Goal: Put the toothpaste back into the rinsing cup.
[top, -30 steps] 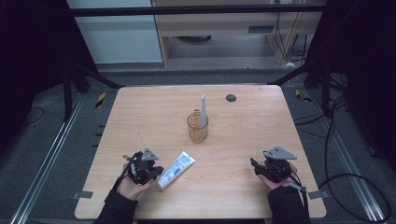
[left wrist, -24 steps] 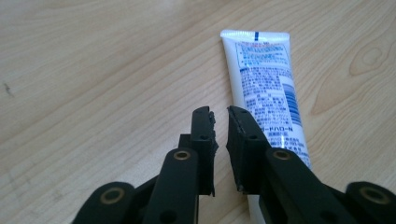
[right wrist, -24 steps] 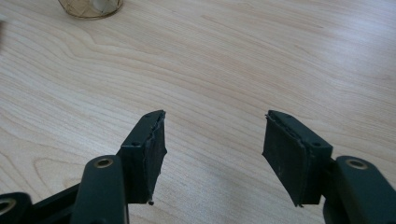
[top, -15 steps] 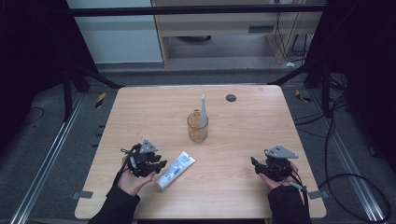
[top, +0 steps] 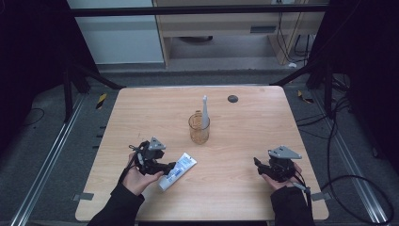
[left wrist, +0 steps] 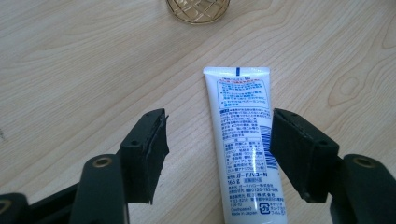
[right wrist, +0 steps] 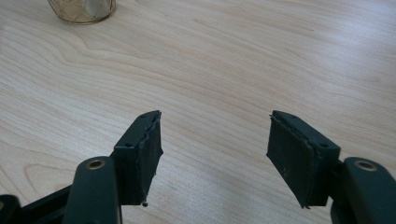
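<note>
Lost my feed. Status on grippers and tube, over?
Left gripper just opened, tube lying between jaws, ungripped. Right gripper open, empty. Path clear.

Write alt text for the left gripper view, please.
A white toothpaste tube with printed text lies flat on a light wooden table between the open left tongs, nearer the right-hand jaw, with no pad pressing on it. The base of an amber glass cup shows at the top edge.
</note>
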